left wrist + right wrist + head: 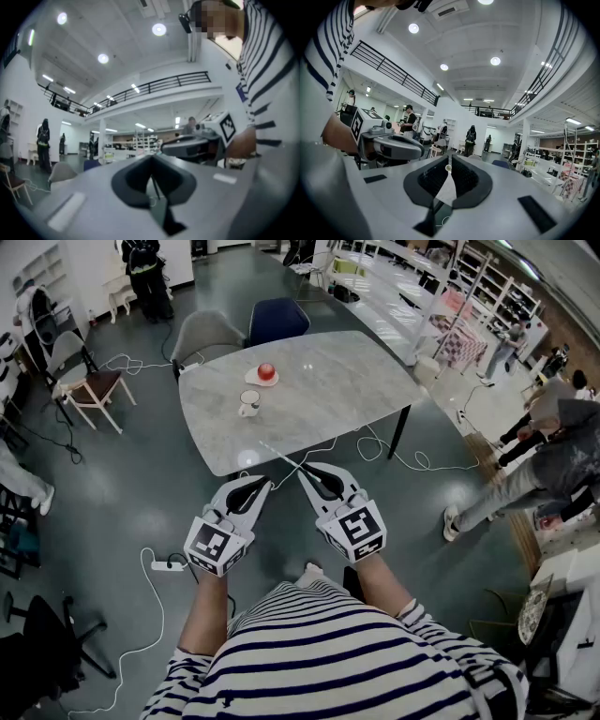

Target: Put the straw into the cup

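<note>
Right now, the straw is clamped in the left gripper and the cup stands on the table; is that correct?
Not quite: the straw is clamped in the right gripper, not the left, as the right gripper view shows. The cup does stand on the table.

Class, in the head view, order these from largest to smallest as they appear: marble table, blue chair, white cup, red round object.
marble table
blue chair, partly hidden behind it
white cup
red round object, only slightly smaller than the cup and farther away, so unsure
</note>
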{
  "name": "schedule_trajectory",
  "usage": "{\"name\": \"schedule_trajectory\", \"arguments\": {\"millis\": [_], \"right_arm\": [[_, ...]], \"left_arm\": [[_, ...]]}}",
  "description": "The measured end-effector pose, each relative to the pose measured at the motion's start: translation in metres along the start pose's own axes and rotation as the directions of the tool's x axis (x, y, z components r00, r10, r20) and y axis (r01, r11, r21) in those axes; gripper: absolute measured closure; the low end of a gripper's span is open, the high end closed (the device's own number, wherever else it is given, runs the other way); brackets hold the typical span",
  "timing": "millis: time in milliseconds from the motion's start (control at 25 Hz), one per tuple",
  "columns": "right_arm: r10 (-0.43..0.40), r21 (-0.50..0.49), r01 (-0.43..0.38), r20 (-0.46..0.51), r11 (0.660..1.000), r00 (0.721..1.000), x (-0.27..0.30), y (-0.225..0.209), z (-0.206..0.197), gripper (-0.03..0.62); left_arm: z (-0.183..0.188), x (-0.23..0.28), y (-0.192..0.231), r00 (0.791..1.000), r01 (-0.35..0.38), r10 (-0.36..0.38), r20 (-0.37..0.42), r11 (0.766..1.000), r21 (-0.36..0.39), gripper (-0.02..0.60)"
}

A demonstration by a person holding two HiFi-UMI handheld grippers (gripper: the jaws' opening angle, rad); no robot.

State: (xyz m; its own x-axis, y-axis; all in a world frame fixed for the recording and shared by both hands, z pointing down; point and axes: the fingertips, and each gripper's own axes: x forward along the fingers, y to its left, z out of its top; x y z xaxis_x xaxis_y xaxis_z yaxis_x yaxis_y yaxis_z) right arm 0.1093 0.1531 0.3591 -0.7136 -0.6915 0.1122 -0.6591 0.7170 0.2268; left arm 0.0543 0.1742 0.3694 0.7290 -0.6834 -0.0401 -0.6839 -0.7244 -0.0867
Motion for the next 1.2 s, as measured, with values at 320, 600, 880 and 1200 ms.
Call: {"name": "schedule_trajectory", "arguments": {"millis": [320, 600, 880, 1200], "right_arm": [[-0.002, -0.001, 0.002, 0.008, 1.000, 1.000, 0.003, 0.004, 0.001, 0.569], [-0.002, 0.010, 0.002, 0.012, 1.000, 1.000, 0.002, 0.005, 0.000, 0.569], [0.017, 0.032, -0.018, 0.029, 0.999, 0.999, 0.004, 0.004, -0.003, 0.569], [0.025, 0.022, -0.026, 0.040, 0.999, 0.999, 0.005, -0.011, -0.011, 0.569]], "left_arm": [[0.002, -0.005, 0.004, 1.000, -0.006, 0.006, 0.009, 1.000, 0.000, 0.575], [-0.002, -0.004, 0.000, 1.000, -0.005, 0.005, 0.000, 1.000, -0.008, 0.574], [-0.009, 0.001, 0.001, 1.000, -0.009, 0.009, -0.024, 1.000, -0.010, 0.575], [-0.016, 0.021, 0.000, 0.999, -0.011, 0.010, -0.038, 1.000, -0.010, 0.575]]}}
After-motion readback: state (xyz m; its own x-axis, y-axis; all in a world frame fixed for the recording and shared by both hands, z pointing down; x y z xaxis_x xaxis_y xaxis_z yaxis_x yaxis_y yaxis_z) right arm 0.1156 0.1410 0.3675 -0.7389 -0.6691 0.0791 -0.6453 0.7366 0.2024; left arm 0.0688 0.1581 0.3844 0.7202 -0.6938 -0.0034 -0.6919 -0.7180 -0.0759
